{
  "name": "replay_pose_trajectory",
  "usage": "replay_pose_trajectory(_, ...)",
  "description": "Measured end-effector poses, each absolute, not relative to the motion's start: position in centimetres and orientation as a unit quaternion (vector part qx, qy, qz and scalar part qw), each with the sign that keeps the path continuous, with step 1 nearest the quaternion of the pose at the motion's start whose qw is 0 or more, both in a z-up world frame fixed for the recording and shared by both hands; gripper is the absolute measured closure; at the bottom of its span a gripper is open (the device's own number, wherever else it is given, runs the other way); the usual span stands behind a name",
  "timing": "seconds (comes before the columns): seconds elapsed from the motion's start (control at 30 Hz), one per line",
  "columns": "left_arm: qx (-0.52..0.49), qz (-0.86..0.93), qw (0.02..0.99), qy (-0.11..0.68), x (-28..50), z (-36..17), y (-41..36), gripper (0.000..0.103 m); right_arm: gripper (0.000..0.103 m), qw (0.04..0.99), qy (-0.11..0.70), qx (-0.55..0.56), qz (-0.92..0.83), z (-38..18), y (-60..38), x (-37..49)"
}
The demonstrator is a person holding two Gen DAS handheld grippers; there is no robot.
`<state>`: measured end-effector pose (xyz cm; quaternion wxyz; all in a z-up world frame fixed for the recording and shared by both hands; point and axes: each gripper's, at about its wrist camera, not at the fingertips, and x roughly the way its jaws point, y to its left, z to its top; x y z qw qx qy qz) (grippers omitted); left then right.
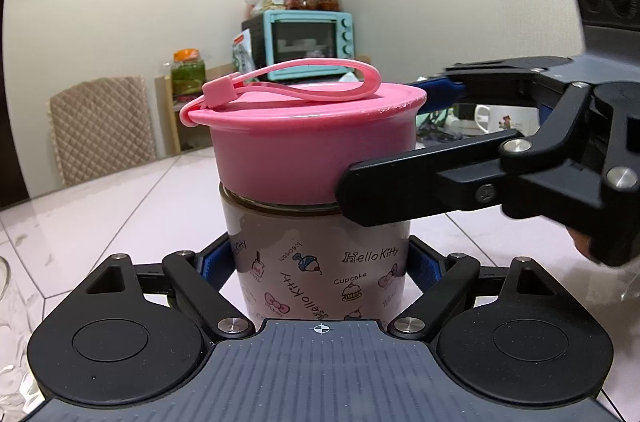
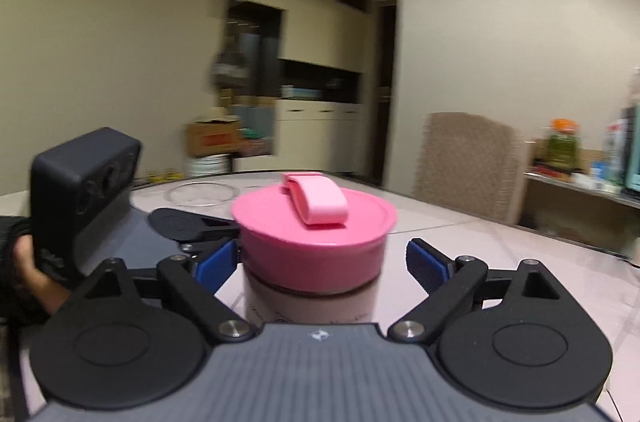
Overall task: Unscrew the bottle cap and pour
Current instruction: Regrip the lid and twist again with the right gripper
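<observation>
The pale Hello Kitty printed bottle (image 1: 320, 262) stood on the white marble-patterned desk (image 1: 120, 198), pinched at its body by the left gripper (image 1: 320, 266). The right gripper (image 2: 320, 258) straddled the wide pink plastic cap (image 2: 316, 234), jaws apart on one side. Twisting before closing fully would probably slip and tip the bottle.

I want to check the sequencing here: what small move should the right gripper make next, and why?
Probably close the right gripper on the pink cap: its blue pads sit apart on either side, while the left gripper already clamps the bottle body.
</observation>
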<state>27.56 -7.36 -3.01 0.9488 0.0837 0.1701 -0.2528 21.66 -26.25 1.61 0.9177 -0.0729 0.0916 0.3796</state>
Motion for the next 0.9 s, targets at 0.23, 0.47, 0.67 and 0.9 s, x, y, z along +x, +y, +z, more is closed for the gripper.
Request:
replay_pose_trajectory(0.23,0.083,-0.253,0.949,0.170,27.1,-3.0,-7.3,0.013,0.010,0.940,0.082,-0.042,0.330,1.3,-24.8,20.7)
replay_pose_trajectory(0.47,0.083,-0.253,0.949,0.170,26.5,-3.1,-7.2,0.013,0.010,0.951,0.080,-0.035,0.298,1.2,-23.7,20.4)
replay_pose_trajectory(0.67,0.083,-0.253,0.949,0.170,26.1,-3.1,-7.3,0.013,0.011,0.954,0.085,-0.026,0.286,0.8,-22.9,20.5)
replay_pose_trajectory(0.9,0.083,-0.253,0.949,0.170,25.7,-3.1,-7.3,0.013,0.018,0.949,0.091,-0.031,0.299,1.1,-23.4,20.9)
